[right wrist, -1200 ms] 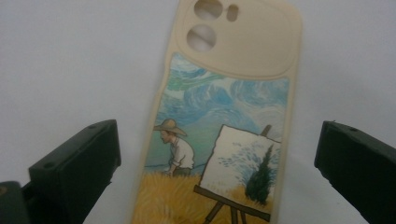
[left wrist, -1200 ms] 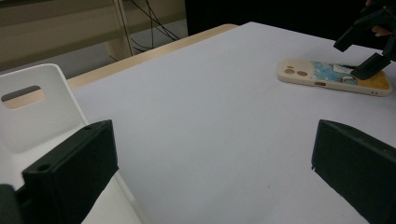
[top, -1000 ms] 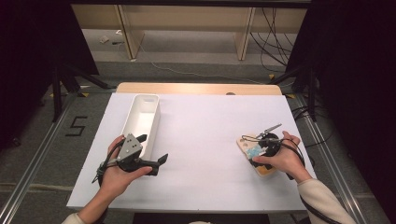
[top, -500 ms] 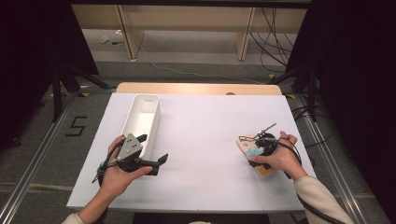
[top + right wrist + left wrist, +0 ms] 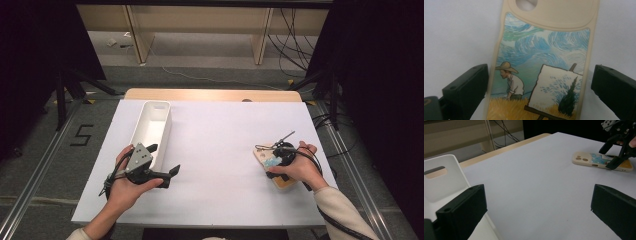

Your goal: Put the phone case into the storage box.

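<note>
A beige phone case (image 5: 544, 50) printed with a painter in a wheat field lies flat at the table's right side (image 5: 285, 182). My right gripper (image 5: 539, 92) is open and held low over it, one jaw on each long side, neither clearly touching. The left gripper view shows that same case (image 5: 589, 160) and the right gripper (image 5: 616, 157) straddling it. My left gripper (image 5: 162, 160) rests open at the front left with nothing between its jaws, right beside the near end of a long white tray (image 5: 137, 132). That gripper (image 5: 536, 212) looks across the bare white table.
The white tray (image 5: 439, 180) looks empty and has a handle slot in its end wall. A wooden strip (image 5: 210, 94) runs along the table's far edge, with shelving and cables on the floor beyond. The right gripper's cable trails off the right side.
My right gripper has shifted slightly over the phone case. The left gripper and the tray have stayed where they were.
</note>
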`<state>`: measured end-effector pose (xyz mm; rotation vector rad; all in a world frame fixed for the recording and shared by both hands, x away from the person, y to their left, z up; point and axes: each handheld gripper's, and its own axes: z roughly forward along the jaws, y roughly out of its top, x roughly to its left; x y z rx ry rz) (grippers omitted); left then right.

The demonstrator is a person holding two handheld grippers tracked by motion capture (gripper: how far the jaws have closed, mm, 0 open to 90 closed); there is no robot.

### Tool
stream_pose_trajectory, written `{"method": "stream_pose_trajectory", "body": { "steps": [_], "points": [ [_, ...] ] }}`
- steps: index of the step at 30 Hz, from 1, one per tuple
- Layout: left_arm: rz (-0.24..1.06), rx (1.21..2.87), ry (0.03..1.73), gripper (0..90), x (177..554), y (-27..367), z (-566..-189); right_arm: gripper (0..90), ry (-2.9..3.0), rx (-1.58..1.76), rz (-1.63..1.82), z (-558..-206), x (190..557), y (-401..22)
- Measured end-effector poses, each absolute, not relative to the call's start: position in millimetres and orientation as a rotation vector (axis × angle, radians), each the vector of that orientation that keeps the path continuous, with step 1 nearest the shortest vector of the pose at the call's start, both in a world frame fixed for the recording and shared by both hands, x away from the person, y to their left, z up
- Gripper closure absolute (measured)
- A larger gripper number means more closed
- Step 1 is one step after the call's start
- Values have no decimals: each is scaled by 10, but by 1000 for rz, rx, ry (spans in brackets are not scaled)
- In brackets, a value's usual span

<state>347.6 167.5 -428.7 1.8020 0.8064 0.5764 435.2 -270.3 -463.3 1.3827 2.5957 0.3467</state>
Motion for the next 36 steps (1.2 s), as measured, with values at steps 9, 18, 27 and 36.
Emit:
{"method": "stream_pose_trajectory", "body": {
  "steps": [9,18,27,36],
  "points": [
    [576,1803,805,0,3476,1679,-4287,35,2604,1407,318,-4650,4371,-2703],
    [577,1801,806,0,3474,1678,-4286,41,2603,1422,318,-4659,4380,-2700],
    [576,1801,806,0,3475,1679,-4286,56,2609,1437,287,-4646,4390,-2681],
    [577,1800,806,0,3474,1679,-4285,69,2596,1472,289,-4645,4387,-2673]
  ]
}}
